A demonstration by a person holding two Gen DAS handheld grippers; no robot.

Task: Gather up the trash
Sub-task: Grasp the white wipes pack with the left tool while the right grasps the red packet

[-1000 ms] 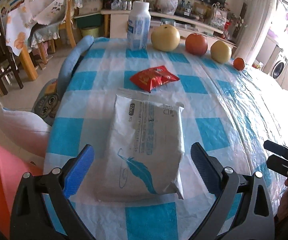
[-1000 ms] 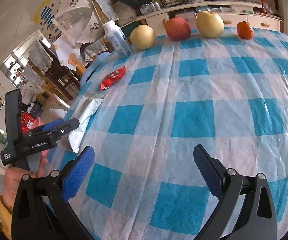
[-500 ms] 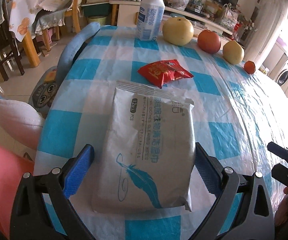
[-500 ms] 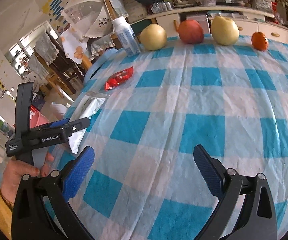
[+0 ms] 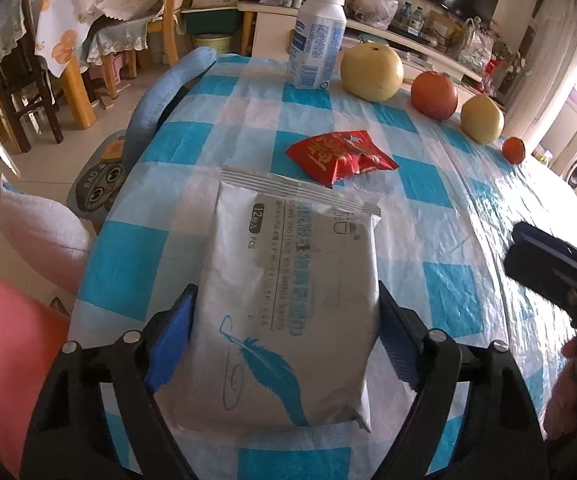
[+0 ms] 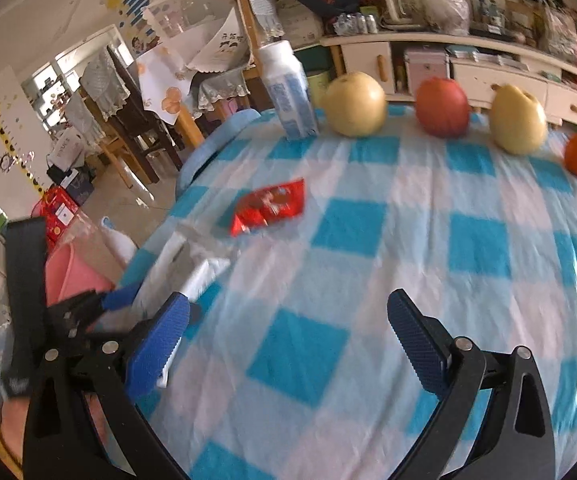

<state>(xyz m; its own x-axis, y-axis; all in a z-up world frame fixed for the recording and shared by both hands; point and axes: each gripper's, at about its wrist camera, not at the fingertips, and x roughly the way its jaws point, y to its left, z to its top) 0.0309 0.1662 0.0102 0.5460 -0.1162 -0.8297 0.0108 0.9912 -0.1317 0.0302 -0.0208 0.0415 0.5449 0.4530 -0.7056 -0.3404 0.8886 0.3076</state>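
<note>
A white wipes packet with a blue feather print point(image 5: 288, 296) lies flat on the blue-and-white checked tablecloth point(image 5: 428, 184). My left gripper point(image 5: 284, 340) has its jaws wide, one on each side of the packet's near half, both pads touching or almost touching its edges. A red snack wrapper point(image 5: 340, 156) lies just beyond the packet; it also shows in the right wrist view point(image 6: 272, 206). My right gripper point(image 6: 288, 340) is open and empty above the cloth, right of the packet point(image 6: 184, 272).
A white bottle point(image 5: 316, 54), two yellow pears point(image 5: 372, 70) point(image 5: 482, 118), a red apple point(image 5: 434, 96) and a small orange point(image 5: 513, 150) line the table's far edge. A pink bin point(image 5: 4, 340) stands left of the table, chairs beyond.
My left gripper has moved forward over the packet, so its jaws now flank the packet's sides. My right gripper has moved forward and left, closer to the packet; its view is blurred.
</note>
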